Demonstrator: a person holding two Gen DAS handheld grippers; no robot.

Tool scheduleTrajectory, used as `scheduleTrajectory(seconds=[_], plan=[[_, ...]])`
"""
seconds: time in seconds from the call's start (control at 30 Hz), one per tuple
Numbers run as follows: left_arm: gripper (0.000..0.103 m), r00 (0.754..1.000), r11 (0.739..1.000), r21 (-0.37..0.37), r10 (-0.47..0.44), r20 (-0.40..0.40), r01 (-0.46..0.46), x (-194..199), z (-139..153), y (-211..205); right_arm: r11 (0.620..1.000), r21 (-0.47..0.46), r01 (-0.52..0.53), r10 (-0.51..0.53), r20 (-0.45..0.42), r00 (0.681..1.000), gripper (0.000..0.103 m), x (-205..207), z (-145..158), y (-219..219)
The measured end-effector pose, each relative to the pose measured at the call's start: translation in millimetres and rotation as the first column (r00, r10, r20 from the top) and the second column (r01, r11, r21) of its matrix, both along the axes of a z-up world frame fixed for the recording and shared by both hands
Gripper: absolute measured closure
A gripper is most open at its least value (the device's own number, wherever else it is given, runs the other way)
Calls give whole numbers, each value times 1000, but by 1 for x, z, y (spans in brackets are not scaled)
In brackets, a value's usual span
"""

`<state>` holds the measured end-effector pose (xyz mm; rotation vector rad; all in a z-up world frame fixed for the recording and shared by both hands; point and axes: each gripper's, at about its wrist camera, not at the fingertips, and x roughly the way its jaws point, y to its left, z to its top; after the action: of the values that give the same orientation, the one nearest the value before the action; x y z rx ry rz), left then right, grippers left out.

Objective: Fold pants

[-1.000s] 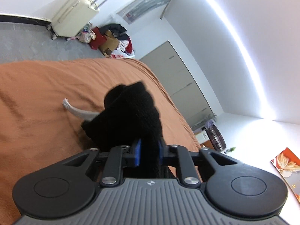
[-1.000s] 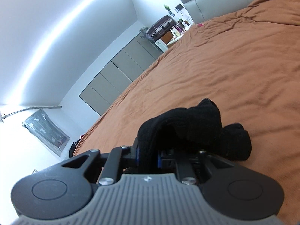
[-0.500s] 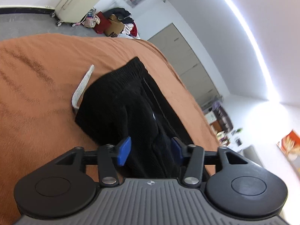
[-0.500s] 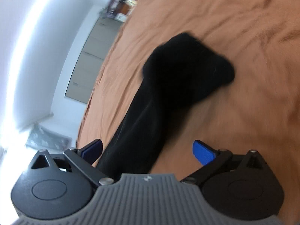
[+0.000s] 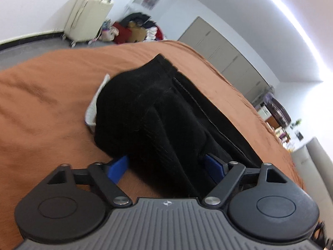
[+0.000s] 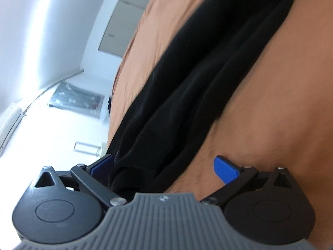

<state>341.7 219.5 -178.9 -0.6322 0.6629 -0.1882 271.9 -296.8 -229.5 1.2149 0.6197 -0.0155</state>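
pants [image 5: 158, 112] loose on the bed [image 5: 47, 112], both jaws off them
left gripper [image 5: 166, 166] opening, right gripper [image 6: 164, 166] wide; cloth's long axis runs ahead between each pair, unpinched.

Home bedroom, orange-brown bedspread [image 5: 52, 108], cream suitcase [image 5: 87, 25], heap of clothes [image 5: 137, 29], grey wardrobe doors [image 5: 224, 50]

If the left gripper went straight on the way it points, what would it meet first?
Most likely the black pants: the fabric already lies between the opening jaws of the left gripper and bunches just ahead, on the orange bedspread.
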Motion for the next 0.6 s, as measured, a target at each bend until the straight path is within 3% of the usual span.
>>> scheduleTrajectory(seconds=[0.07,0.13,0.2,0.33,0.37,0.4,0.47,0.6], plan=[[0,1000,998,-47,29,-6,-29,2,-6,1,997,-66,-31,32,13,999,5,23,1,14],[0,998,996,-76,52,22,-50,-3,-7,1,997,-67,-47,46,-23,999,5,37,2,28],[0,997,998,-48,53,47,-51,-4,-5,-1,999,-54,-3,5,28,1000,5,48,7,34],[0,997,995,-71,70,25,-68,1,-7,-2,994,-5,114,-114,-32,993,5,82,-5,26],[8,997,995,-72,72,36,-69,-1,-7,-1,992,5,124,-124,-5,992,14,86,-6,27],[14,997,994,-85,68,46,-64,-4,-6,1,996,2,88,-88,18,996,38,90,-6,28],[40,997,990,-140,38,61,-29,-8,-8,6,998,-13,62,-62,-10,998,53,90,-9,30],[45,999,998,-66,20,34,-17,-1,-3,-1,997,-11,75,-75,-2,997,70,89,-14,23]])
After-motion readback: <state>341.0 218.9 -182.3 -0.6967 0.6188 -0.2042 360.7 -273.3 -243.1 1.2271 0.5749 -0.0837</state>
